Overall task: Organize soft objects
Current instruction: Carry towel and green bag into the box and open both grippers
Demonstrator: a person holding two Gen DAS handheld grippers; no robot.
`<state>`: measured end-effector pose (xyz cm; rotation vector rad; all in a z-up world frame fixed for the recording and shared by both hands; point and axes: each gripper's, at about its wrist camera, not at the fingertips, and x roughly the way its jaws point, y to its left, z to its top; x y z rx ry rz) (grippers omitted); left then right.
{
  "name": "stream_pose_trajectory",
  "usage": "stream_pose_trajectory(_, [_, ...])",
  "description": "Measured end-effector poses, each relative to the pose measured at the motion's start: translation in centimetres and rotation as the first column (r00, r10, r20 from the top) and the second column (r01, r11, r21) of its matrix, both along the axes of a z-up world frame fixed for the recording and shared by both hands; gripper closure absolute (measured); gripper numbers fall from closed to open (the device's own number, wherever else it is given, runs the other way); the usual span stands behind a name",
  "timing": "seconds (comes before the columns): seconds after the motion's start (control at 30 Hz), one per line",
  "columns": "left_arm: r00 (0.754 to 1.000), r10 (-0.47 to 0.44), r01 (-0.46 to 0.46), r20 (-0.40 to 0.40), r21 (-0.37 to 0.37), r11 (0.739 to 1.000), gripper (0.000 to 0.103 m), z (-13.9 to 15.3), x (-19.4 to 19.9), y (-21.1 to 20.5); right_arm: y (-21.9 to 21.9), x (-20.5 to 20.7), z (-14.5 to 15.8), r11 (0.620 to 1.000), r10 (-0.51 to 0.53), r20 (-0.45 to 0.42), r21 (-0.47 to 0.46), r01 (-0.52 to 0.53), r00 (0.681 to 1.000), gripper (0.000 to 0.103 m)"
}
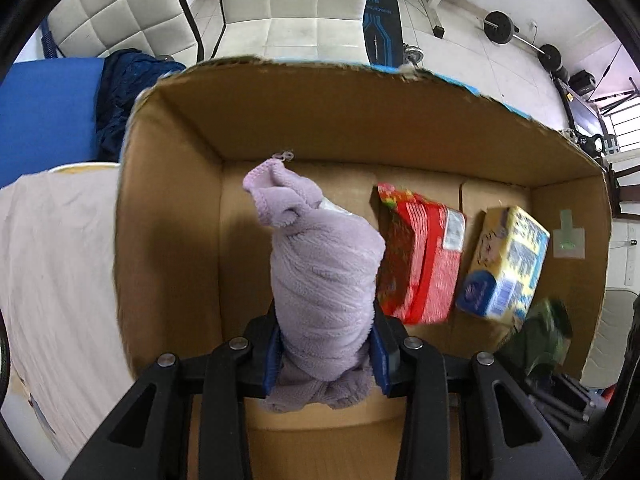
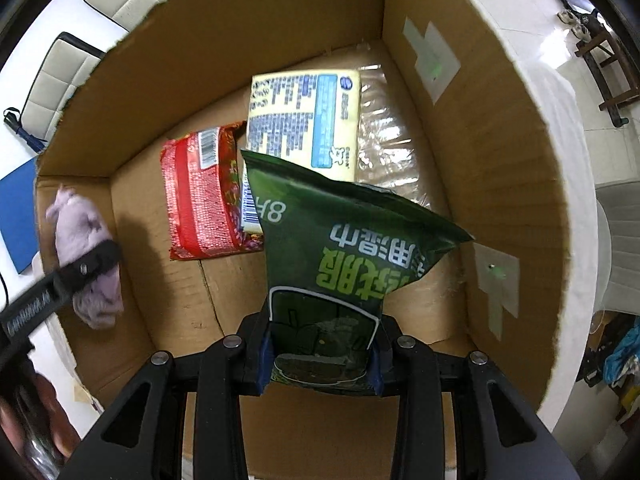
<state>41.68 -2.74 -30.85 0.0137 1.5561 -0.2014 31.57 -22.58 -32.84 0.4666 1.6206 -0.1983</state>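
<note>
Looking down into the cardboard box (image 1: 360, 120), both hands hover mid-drop. Left gripper (image 1: 326, 356) has its jaws clamped on a rolled purple towel (image 1: 320, 264) over the bare floor around 9 o'clock. At centre lie a red packet (image 1: 420, 256) and a yellow pack (image 1: 508, 260). Right gripper (image 2: 320, 360), jaws pinched tight, holds a green wipes pack (image 2: 344, 256) around 4 o'clock. Next, I'd guess: lower, then release.

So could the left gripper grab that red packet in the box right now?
Probably not yet. The left gripper is shut on the purple towel, so its jaws are full. The red packet lies uncovered on the cardboard box floor beside it, otherwise open from above.
</note>
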Motion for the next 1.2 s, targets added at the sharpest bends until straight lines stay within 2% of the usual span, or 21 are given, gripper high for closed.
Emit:
stream_pose_trajectory(0.2, [1.000,0.004,-0.004,-0.030,0.007,1.000,0.066,-0.8,1.3,0.0,0.6,0.3,-0.3,1.000,0.002,-0.017,-0.004,-0.002,1.000,0.062])
stream_pose_trajectory(0.27, [0.999,0.012,-0.012,-0.048,-0.005,1.000,0.063,-0.9,1.7,0.1,0.8,0.4,-0.3,1.000,0.010,-0.017,-0.007,-0.010,1.000,0.055])
stream_pose_trajectory(0.33, [0.998,0.028,-0.029,-0.048,-0.011,1.000,0.059,-0.7,1.8,0.4,0.9,0.3,0.0,1.000,0.012,-0.007,-0.024,-0.012,1.000,0.042])
stream_pose_trajectory(0.4, [0.998,0.048,-0.049,-0.044,-0.016,0.999,0.049,-0.4,2.0,0.7,1.2,0.5,0.7,1.000,0.018,0.006,-0.025,-0.018,1.000,0.035])
stream_pose_trajectory(0.47, [0.997,0.067,-0.067,-0.031,-0.025,0.997,0.043,0.2,1.9,1.1,1.4,0.8,1.4,0.999,0.023,0.017,-0.029,-0.022,1.000,0.035])
stream_pose_trajectory(0.5, [0.997,0.071,-0.072,-0.027,-0.028,0.997,0.036,0.6,1.7,1.2,1.4,0.9,1.7,0.999,0.024,0.022,-0.028,-0.023,0.999,0.033])
stream_pose_trajectory(0.53, [0.997,0.075,-0.075,-0.020,-0.021,0.997,0.031,1.0,1.6,1.3,1.7,1.1,2.1,0.999,0.023,0.027,-0.025,-0.023,0.999,0.025])
stream_pose_trajectory(0.6, [0.997,0.077,-0.077,0.006,-0.005,0.997,0.018,1.8,1.2,1.6,2.4,1.4,2.7,0.999,0.029,0.040,-0.021,-0.028,0.999,0.019])
stream_pose_trajectory(0.67, [0.997,0.075,-0.075,0.027,0.008,0.997,0.014,2.6,0.6,1.8,2.4,0.9,3.7,0.999,0.037,0.052,-0.029,-0.036,0.998,0.018])
stream_pose_trajectory(0.73, [0.997,0.066,-0.066,0.036,0.008,0.998,0.014,3.3,-0.5,1.8,2.9,0.5,4.5,0.998,0.053,0.072,-0.046,-0.050,0.996,0.003])
stream_pose_trajectory(0.77, [0.997,0.064,-0.064,0.043,0.007,0.998,0.014,3.5,-1.1,1.8,3.1,0.2,4.9,0.997,0.058,0.084,-0.057,-0.054,0.995,0.000])
stream_pose_trajectory(1.0, [0.985,0.044,-0.052,0.165,0.046,0.998,0.006,6.8,-5.7,2.2,3.6,-2.0,7.8,0.980,0.143,0.135,-0.159,-0.121,0.981,0.000])
stream_pose_trajectory(1.2, [0.960,0.065,-0.075,0.274,0.026,0.997,0.006,10.5,-9.6,3.4,3.3,-4.3,10.4,0.955,0.215,0.198,-0.246,-0.164,0.956,0.000])
